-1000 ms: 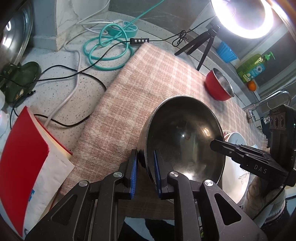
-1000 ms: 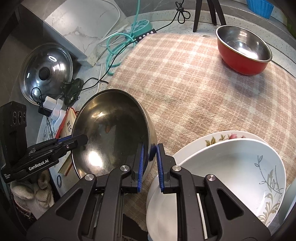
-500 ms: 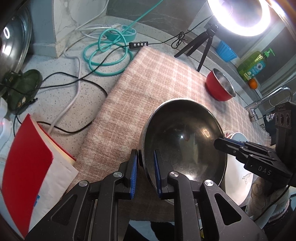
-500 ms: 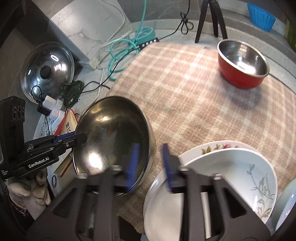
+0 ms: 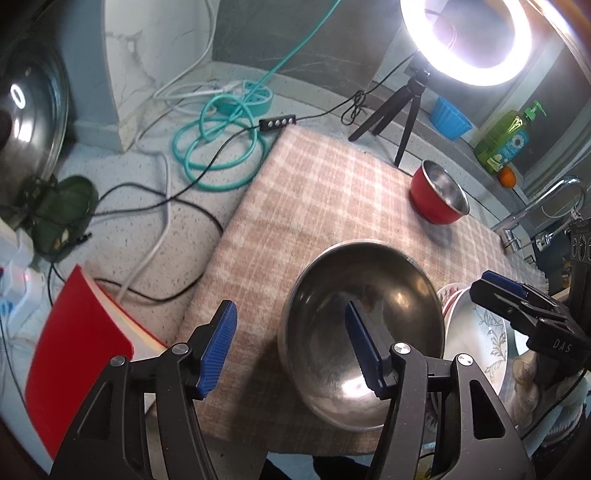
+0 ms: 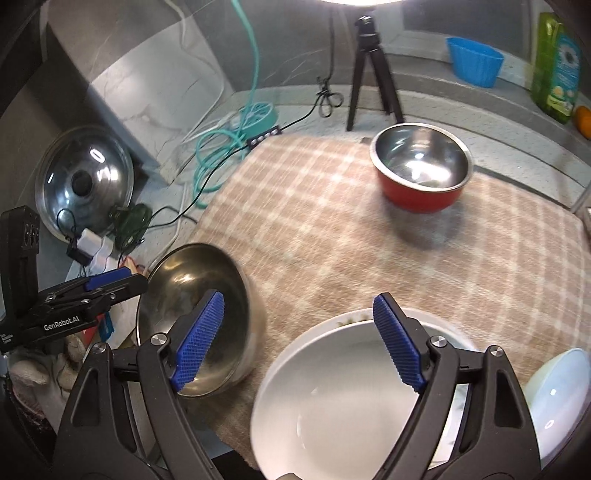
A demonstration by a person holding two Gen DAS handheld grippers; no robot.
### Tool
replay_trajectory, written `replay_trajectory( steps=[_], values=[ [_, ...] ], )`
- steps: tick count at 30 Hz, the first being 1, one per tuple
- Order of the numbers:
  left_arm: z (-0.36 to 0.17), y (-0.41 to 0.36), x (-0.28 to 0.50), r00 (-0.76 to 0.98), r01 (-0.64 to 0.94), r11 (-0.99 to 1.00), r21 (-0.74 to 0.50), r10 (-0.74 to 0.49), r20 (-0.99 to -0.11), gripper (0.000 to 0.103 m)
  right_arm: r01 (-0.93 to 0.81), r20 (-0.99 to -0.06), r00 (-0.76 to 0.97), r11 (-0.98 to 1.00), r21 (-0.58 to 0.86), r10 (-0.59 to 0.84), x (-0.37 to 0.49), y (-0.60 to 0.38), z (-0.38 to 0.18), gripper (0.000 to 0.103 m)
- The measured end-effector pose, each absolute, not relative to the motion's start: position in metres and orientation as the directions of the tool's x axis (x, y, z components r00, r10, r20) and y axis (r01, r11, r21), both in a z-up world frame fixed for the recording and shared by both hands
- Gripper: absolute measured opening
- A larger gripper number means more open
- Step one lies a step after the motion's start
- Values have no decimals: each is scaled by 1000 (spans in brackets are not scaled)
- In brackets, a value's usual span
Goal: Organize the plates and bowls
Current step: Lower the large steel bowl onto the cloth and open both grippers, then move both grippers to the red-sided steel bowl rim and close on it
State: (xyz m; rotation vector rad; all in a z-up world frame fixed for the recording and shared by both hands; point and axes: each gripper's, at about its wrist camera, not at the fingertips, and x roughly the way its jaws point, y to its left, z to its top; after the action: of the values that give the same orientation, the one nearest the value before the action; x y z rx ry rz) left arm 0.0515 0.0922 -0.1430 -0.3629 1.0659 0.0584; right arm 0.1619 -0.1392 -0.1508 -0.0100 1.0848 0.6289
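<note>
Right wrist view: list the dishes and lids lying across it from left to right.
Shiny round metal pot lid → large tilted stainless steel bowl → white ceramic bowl → red bowl with steel interior → pale blue-white dish at the right edge.

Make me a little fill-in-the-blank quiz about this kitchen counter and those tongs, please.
1. The large steel bowl sits on the checked ____.
2. The small bowl at the cloth's far end is ____ on the outside.
3. The ring light stands on a small black ____.
4. Both the left tongs and the right tongs are opening; neither pair ____ the steel bowl.

Missing words: cloth; red; tripod; grips
</note>
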Motion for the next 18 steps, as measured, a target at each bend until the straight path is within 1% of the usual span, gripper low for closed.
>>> replay_trajectory(
  steps=[5, 7, 8, 11, 18],
  values=[
    [-125, 74, 64, 514, -156, 970, -187, -82, -854, 61, -441, -812, 354, 848, 293, 464, 173, -163, -137, 85],
    [-118, 65, 72, 525, -121, 978, -172, -84, -847, 67, -426, -806, 374, 857, 289, 458, 177, -174, -131, 86],
    [-115, 61, 75, 532, -106, 981, -164, -83, -843, 68, -419, -804, 386, 862, 285, 453, 180, -179, -129, 86],
    [-105, 49, 87, 549, -62, 990, -127, -72, -833, 68, -396, -797, 416, 876, 274, 438, 191, -194, -121, 86],
    [-93, 17, 117, 561, 33, 994, -107, -107, -821, 68, -338, -786, 461, 901, 272, 411, 218, -224, -112, 86]
  ],
)
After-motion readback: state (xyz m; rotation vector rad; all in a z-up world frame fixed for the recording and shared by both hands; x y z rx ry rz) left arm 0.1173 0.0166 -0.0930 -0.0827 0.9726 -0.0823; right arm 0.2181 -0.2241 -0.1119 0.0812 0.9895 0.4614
